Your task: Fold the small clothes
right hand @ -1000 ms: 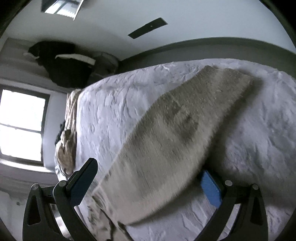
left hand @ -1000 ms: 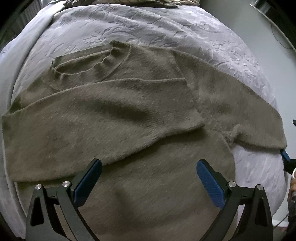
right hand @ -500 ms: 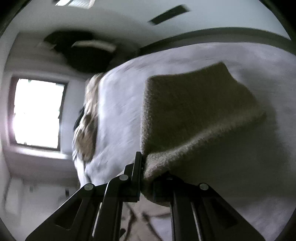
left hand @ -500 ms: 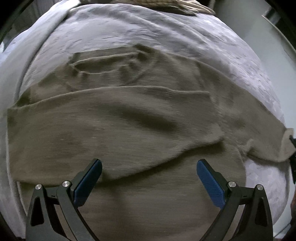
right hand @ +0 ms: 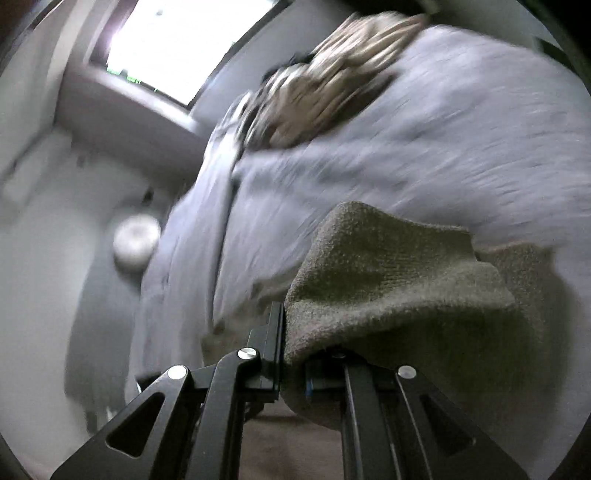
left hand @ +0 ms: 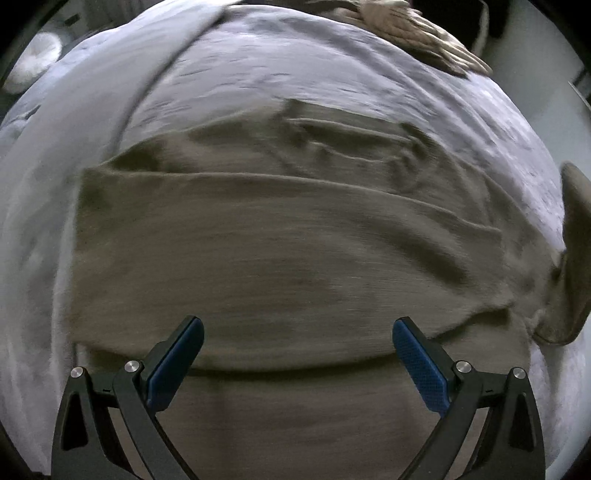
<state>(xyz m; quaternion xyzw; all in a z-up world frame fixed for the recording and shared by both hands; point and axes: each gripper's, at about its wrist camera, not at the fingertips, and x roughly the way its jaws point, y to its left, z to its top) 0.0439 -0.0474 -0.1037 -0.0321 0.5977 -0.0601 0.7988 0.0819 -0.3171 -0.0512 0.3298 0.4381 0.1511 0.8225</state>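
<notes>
An olive-brown knit sweater [left hand: 280, 258] lies spread on the grey bed cover [left hand: 295, 74], one sleeve folded across its body. My left gripper [left hand: 297, 354] is open and empty, held just above the sweater's lower part. The other sleeve's end [left hand: 572, 258] is lifted at the right edge of the left wrist view. My right gripper [right hand: 291, 365] is shut on that sleeve end [right hand: 388, 280], which drapes over its fingers and hides the tips.
A beige patterned garment [left hand: 406, 29] lies at the far edge of the bed; it also shows in the right wrist view [right hand: 332, 74]. A bright window [right hand: 177, 48] and a round white object [right hand: 136, 240] stand beyond the bed's side.
My right gripper closed on the sleeve end and lifted it, swinging toward the sweater's body. The left gripper stayed open and shifted right over the sweater.
</notes>
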